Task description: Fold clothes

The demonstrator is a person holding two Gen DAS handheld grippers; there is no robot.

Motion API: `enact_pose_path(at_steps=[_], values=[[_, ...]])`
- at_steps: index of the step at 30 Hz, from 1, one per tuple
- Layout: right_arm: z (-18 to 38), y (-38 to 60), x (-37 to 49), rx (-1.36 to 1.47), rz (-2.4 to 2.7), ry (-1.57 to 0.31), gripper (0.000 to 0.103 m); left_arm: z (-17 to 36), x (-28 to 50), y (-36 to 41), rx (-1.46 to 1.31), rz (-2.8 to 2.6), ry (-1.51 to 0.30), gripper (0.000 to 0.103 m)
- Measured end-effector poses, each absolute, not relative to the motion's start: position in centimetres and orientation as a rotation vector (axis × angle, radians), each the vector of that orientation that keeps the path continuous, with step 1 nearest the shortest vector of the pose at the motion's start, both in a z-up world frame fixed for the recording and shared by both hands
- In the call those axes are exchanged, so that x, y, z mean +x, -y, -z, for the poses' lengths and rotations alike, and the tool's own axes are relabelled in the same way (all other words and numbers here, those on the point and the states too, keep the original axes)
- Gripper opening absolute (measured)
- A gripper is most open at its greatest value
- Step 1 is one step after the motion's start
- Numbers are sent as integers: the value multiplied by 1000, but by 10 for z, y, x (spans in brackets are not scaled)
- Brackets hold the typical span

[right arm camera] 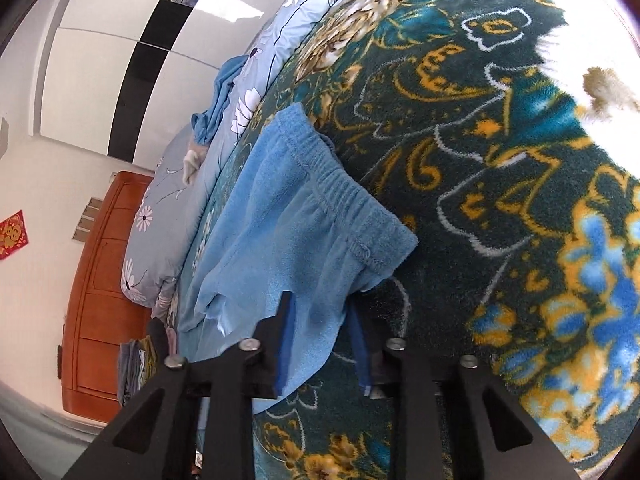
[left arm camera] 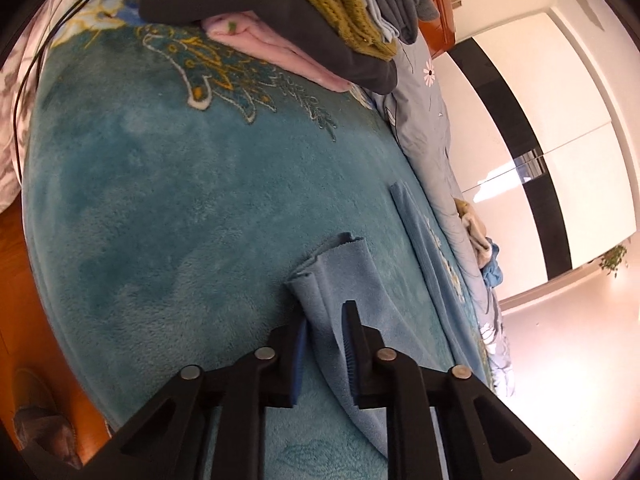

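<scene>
garment: light blue fleece trousers lying on the teal floral blanket that covers the bed, near the blanket's edge by the grey flowered quilt
waistband end: the elastic waistband shows in the right wrist view, spread flat just ahead of the tool
leg end: a hem shows in the left wrist view, a second leg lying beside it, closer to the quilt
left gripper: pinched on the cloth just behind the hem; a fold of fleece runs between the two blue pads, the jaws drawn in on it
right gripper: closed on the fabric below the waistband, at the corner nearest the camera; cloth fills the gap between the pads
long axis: the trousers seem to run from the waistband at the right hand to the hems at the left hand, so each hand has one end of the same long line
key relation: both tools sit on the same long side of the garment, with its body stretching away towards the quilt edge of the blanket
step in hand: grips look taken, the lift or carry not yet begun; the cloth lies slack on the blanket
next move, as judged: raise both ends together and bring one over to the other
risk: the left grip holds only a narrow fold, which could slip out
other things: a stack of folded clothes at the far corner of the blanket, well apart from the trousers
</scene>
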State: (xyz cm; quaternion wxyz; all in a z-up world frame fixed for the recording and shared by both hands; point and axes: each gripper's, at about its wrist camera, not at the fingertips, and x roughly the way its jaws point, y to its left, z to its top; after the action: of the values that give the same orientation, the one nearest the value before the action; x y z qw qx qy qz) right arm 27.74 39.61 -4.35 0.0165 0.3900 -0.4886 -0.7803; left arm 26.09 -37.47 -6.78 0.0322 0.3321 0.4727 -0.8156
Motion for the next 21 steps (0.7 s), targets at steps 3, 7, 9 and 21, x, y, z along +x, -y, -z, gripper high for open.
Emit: enact_pose_path(at_steps=[3,7,9,21], values=[[41,-393,276,1177,2424,1526,4,67,263,378,985,2504,-1502,5],[10,-393,284,1022,2458,1470,3,51,273,379,912,2536,-1539,4],[-6,-393,289,954,2466,1424,3,40,276,379,876,2569,-1530,4],[-35,-406,242,779,2366,1445,3,-32,186,373,978,2533,-1421,5]])
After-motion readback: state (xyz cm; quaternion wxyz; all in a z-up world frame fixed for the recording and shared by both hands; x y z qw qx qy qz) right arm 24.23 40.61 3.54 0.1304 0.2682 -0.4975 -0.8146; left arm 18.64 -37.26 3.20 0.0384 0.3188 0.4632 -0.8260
